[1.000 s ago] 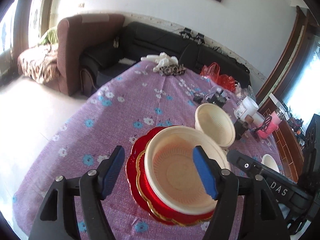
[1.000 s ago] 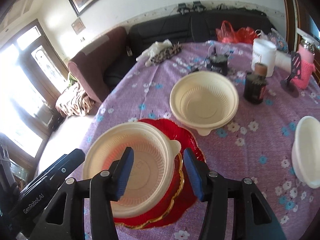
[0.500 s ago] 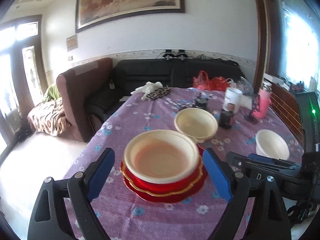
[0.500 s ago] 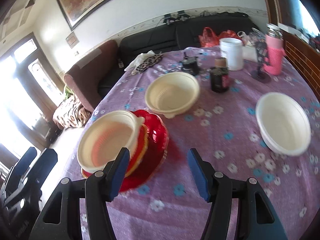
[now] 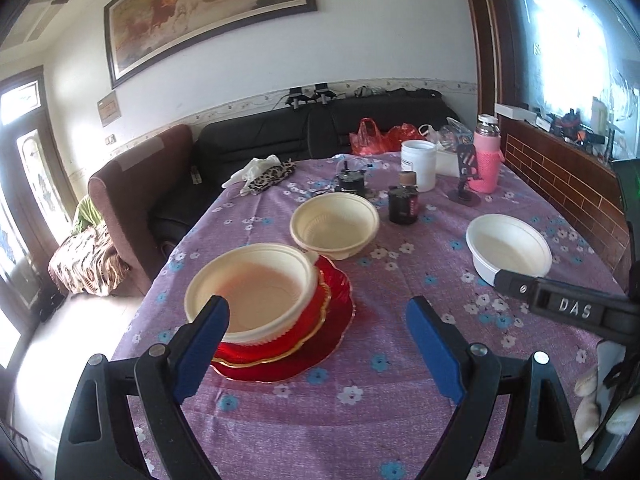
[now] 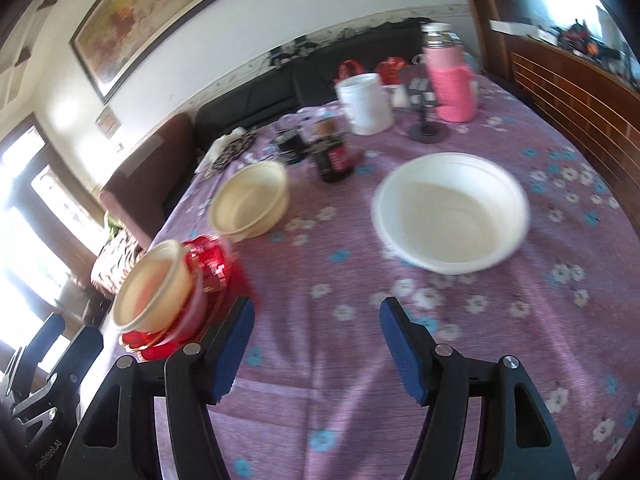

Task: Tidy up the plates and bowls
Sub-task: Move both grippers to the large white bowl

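A desk (image 5: 400, 420) covered with a purple flowered cloth is seen in both wrist views. Near its left edge, red plates (image 5: 320, 320) are stacked, and a cream bowl (image 5: 248, 292) is set on top of them. A second cream bowl (image 5: 335, 224) stands just behind the stack, apparently touching the plates' rim. A white bowl (image 5: 510, 250) is placed well apart, toward the desk's right side.

The left gripper (image 5: 316, 354) is held spread wide over bare cloth; nothing is clamped between its blue pads, and its left pad is seen in front of the stacked bowl's near rim. Its opening was widened within the last second.

The right gripper (image 6: 316, 350) is also held apart with nothing between its pads, and its jaws have just been opening. In its blurred view the white bowl (image 6: 450, 216) lies ahead, the plates (image 6: 218, 280) with their bowl (image 6: 154, 284) far left, the second cream bowl (image 6: 250, 200) beyond.

At the far end, a white jar (image 5: 418, 164), a dark bottle (image 5: 404, 206), a pink flask (image 5: 486, 160) and a red bag (image 5: 370, 136) are seen.
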Demonstrator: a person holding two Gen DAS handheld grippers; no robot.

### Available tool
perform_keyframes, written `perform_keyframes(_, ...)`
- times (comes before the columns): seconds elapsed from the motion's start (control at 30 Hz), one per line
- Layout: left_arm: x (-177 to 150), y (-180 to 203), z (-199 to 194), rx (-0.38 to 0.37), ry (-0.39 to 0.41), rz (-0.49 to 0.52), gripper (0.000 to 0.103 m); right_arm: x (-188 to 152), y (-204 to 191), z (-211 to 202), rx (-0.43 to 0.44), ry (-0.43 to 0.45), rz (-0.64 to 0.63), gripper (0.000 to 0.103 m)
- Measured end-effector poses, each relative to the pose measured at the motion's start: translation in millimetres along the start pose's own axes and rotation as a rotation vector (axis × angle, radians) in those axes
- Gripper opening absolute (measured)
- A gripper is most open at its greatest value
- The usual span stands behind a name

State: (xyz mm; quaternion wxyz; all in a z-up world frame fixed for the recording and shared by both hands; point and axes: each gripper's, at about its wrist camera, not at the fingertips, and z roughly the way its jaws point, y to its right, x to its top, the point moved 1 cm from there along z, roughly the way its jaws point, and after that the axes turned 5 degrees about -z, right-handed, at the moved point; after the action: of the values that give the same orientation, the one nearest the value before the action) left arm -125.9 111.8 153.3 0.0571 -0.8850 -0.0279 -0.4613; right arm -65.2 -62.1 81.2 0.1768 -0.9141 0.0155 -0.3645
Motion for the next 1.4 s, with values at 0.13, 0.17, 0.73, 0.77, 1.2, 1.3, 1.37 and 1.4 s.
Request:
perform_keyframes(0.13,-0.4,16.7,5.7,-0.009,-0.014,0.031,0.09,4.0,29.6,-5.3,-0.026,0.007,0.04,0.069)
perform_keyframes(0.17,-0.4,21.4,8.0,-0.012,-0.018,0.041,0.09,4.8,37.3,-7.1,-0.037,0.01,0.048,0.069)
perform_keyframes(0.73,-9.6,69.5,50.0,-0.049,-0.11,0.125,0.089,12.9,118.0,-5.9,-0.11,0.016,0.164,0.07)
perform_keyframes(0.77,-9.6,70.4,51.2,-0.049,-0.107,0.127,0.089,13.0,120.7,-5.6,-0.114,0.017,0.167,0.07)
perform_keyframes(1.2,2.3,91.7,93.3,-0.227,-0.207,0.07,0.089,23.7,154.3,6.0,-0.17,0.013,0.205,0.07)
perform_keyframes(1.3,9.3,101.1,108.6,-0.262,-0.241,0.044,0.089,30.9,157.0,13.2,-0.172,0.009,0.207,0.07)
perform_keyframes(1.37,16.0,105.4,121.3,-0.301,-0.277,0.004,0.089,35.1,157.8,17.9,-0.164,0.005,0.214,0.07)
perform_keyframes(1.4,19.7,107.6,127.9,-0.323,-0.295,-0.014,0.089,37.1,157.7,20.2,-0.165,0.003,0.214,0.07)
